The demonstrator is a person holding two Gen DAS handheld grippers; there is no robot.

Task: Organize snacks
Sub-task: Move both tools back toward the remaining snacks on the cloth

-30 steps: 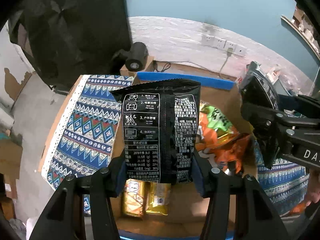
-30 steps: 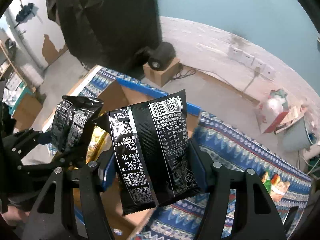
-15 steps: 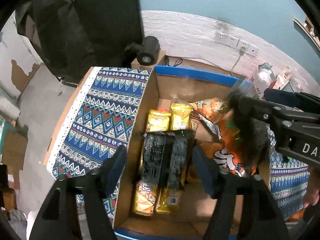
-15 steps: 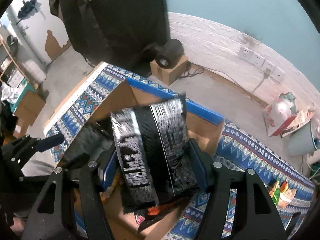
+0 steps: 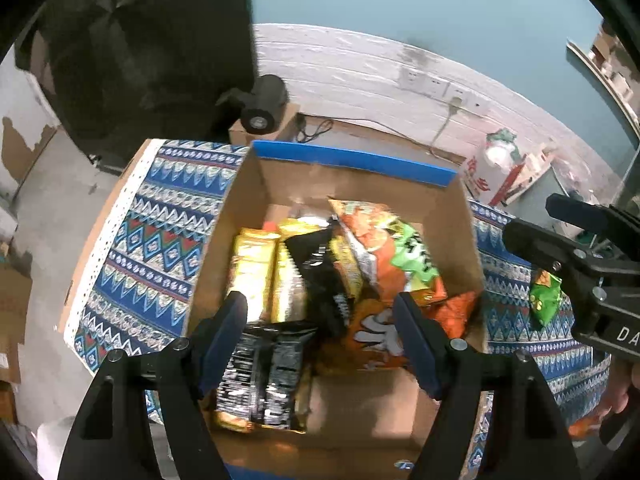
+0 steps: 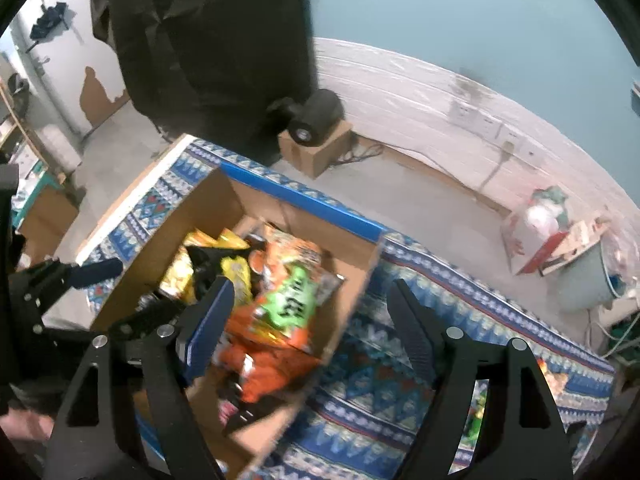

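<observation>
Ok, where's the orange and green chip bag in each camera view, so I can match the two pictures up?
Left wrist view: the orange and green chip bag lies in the cardboard box, right of centre, beside the gold packets.
Right wrist view: the same bag lies left of centre, just past the right gripper and its left finger.
Shared landmark: the box's blue far rim.

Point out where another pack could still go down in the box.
Bare floor shows in the box at its near right corner, bordered by the black pack and the orange bags. The back and left side are crowded with yellow packs. Both grippers, left and right, are open.
</observation>
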